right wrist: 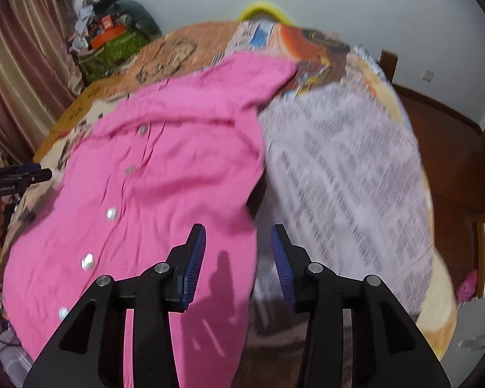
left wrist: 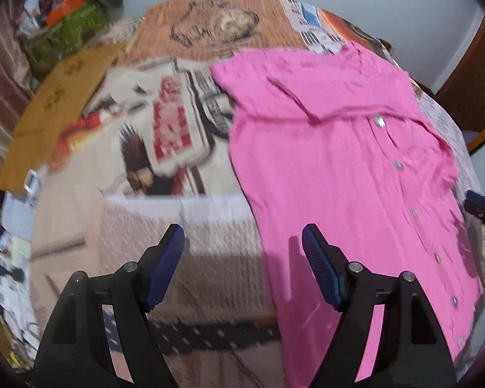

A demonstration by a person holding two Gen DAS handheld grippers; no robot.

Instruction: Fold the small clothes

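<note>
The pink shirt (left wrist: 349,174) lies flat on the printed bedspread (left wrist: 165,148), button side up, its row of buttons (left wrist: 414,211) running down the middle, so both side edges are free for a fold. My left claw (left wrist: 242,242) hangs over the shirt's left edge, spread wide with nothing between the pads; one finger is above the pink cloth, the other above the bedspread, placed to straddle that edge. My right claw (right wrist: 238,242) hangs over the shirt's opposite edge, partly spread and empty too. Blur smears the hem, so I can't tell whether the sleeves are already tucked; I'd guess the shirt is only laid out.
</note>
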